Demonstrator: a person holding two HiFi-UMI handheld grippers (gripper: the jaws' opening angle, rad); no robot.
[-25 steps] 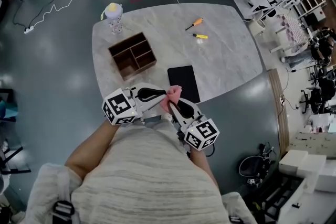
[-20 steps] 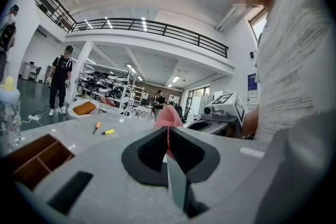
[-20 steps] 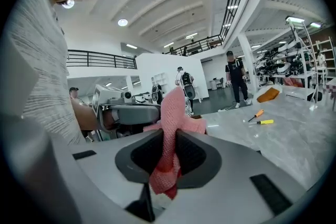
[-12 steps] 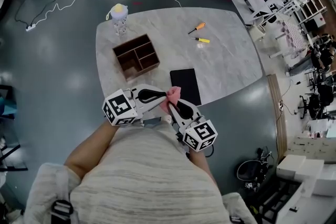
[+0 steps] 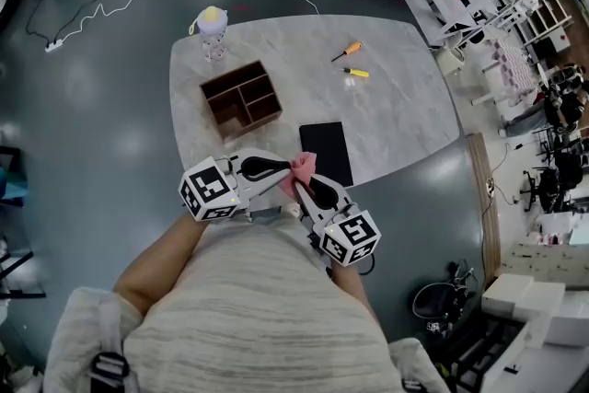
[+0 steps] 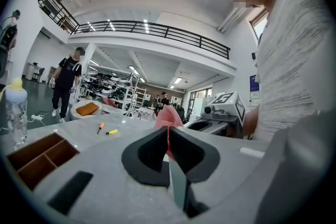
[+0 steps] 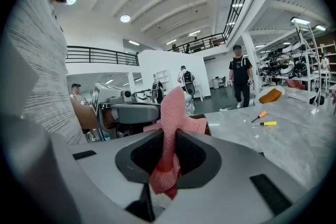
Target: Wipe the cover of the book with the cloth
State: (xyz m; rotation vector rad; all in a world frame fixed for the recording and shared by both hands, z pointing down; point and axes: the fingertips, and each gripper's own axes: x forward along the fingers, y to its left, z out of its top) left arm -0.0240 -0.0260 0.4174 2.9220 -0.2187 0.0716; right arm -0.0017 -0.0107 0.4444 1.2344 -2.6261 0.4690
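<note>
- Pink mesh cloth (image 5: pixel 302 167): clamped from both sides, left gripper (image 5: pixel 282 168) and right gripper (image 5: pixel 305 183) each closed on it.
- Black book (image 5: pixel 325 148): flat on the table (image 5: pixel 396 106), just ahead of the right gripper, which is the nearer. Its long axis runs away from both grippers.
- Head view alone shows the book; gripper views show only each pinch.

book (image 5: pixel 327 143) near corner hidden behind cloth (image 5: pixel 303 165), orange screwdriver (image 5: pixel 346 52) and yellow screwdriver (image 5: pixel 355 71) tips too small
</note>
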